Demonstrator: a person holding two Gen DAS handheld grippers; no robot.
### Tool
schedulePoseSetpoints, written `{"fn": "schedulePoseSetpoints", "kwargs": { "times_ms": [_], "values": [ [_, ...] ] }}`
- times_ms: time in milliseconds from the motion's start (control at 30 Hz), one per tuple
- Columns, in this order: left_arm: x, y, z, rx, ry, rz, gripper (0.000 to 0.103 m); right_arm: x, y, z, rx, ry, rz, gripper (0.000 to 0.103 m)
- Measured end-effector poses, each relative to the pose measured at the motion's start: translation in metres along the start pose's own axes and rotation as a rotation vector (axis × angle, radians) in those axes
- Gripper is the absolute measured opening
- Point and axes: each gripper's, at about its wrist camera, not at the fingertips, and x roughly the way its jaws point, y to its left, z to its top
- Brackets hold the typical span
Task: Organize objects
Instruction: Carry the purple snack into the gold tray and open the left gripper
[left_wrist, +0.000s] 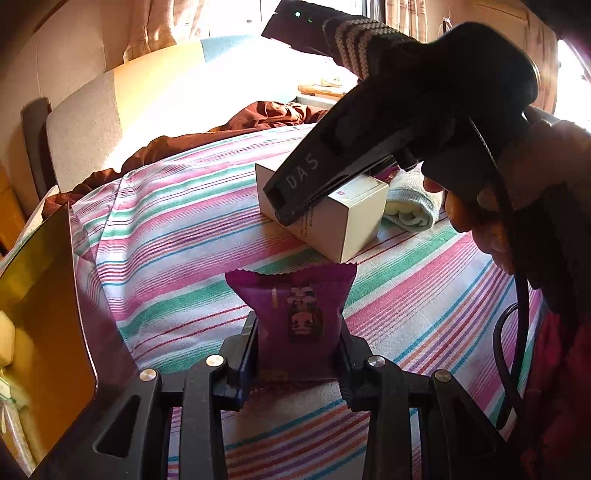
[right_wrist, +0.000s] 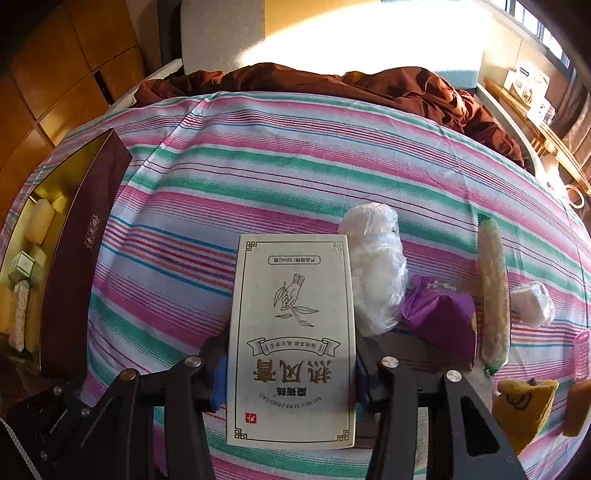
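In the left wrist view my left gripper (left_wrist: 297, 354) is shut on a purple snack packet (left_wrist: 295, 317), held upright above the striped bedsheet (left_wrist: 177, 229). Beyond it my right gripper (left_wrist: 295, 206), in a person's hand (left_wrist: 517, 206), is clamped on a white carton (left_wrist: 343, 229) resting on the sheet. In the right wrist view the same white carton (right_wrist: 291, 332), printed with a leaf drawing and Chinese text, sits between the pads of my right gripper (right_wrist: 291, 376). A dark red gift box (right_wrist: 85, 251) with a gold inside lies open at the left and holds several wrapped items.
To the right of the carton lie a crumpled clear plastic bag (right_wrist: 373, 266), another purple packet (right_wrist: 439, 314), a long wrapped bar (right_wrist: 493, 295), a small white wrapped piece (right_wrist: 532, 302), yellow pads (right_wrist: 528, 402) and a pink roller (right_wrist: 581, 354). A brown blanket (right_wrist: 369, 88) is bunched at the far end.
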Motion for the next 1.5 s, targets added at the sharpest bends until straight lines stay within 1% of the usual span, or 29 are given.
{"fn": "schedulePoseSetpoints", "kwargs": {
  "times_ms": [267, 367, 500, 567, 733, 800, 967, 1100, 1300, 1433, 1500],
  "values": [
    [-0.007, 0.000, -0.004, -0.006, 0.017, 0.017, 0.037, -0.001, 0.001, -0.001, -0.005, -0.002, -0.006, 0.051],
    [-0.015, -0.001, -0.004, -0.010, 0.021, 0.017, 0.037, -0.001, 0.001, -0.001, -0.003, -0.002, -0.005, 0.051],
    [-0.039, 0.001, 0.003, -0.013, -0.025, 0.011, 0.037, 0.000, 0.002, 0.000, -0.006, -0.003, -0.008, 0.051],
    [-0.049, 0.008, 0.009, -0.028, -0.044, 0.012, 0.037, 0.001, 0.002, 0.000, -0.005, -0.003, -0.008, 0.051],
    [-0.080, 0.034, 0.021, -0.098, -0.093, 0.052, 0.037, 0.004, 0.002, -0.001, -0.013, 0.009, -0.018, 0.051],
    [-0.089, 0.049, 0.025, -0.138, -0.101, 0.076, 0.037, 0.005, 0.005, -0.001, -0.022, 0.008, -0.029, 0.051],
    [-0.101, 0.098, 0.021, -0.252, -0.078, 0.134, 0.037, 0.006, 0.007, -0.002, -0.024, 0.004, -0.038, 0.051],
    [-0.113, 0.148, 0.003, -0.391, -0.057, 0.173, 0.037, 0.006, 0.006, -0.002, -0.022, 0.004, -0.037, 0.051],
    [-0.129, 0.232, -0.035, -0.624, -0.033, 0.224, 0.037, 0.007, 0.007, -0.002, -0.030, 0.003, -0.046, 0.051],
    [-0.140, 0.281, -0.057, -0.750, -0.025, 0.263, 0.037, 0.007, 0.008, -0.002, -0.035, 0.003, -0.052, 0.051],
    [-0.141, 0.298, -0.062, -0.787, -0.015, 0.281, 0.037, 0.007, 0.007, -0.002, -0.035, 0.003, -0.051, 0.051]
  ]
}}
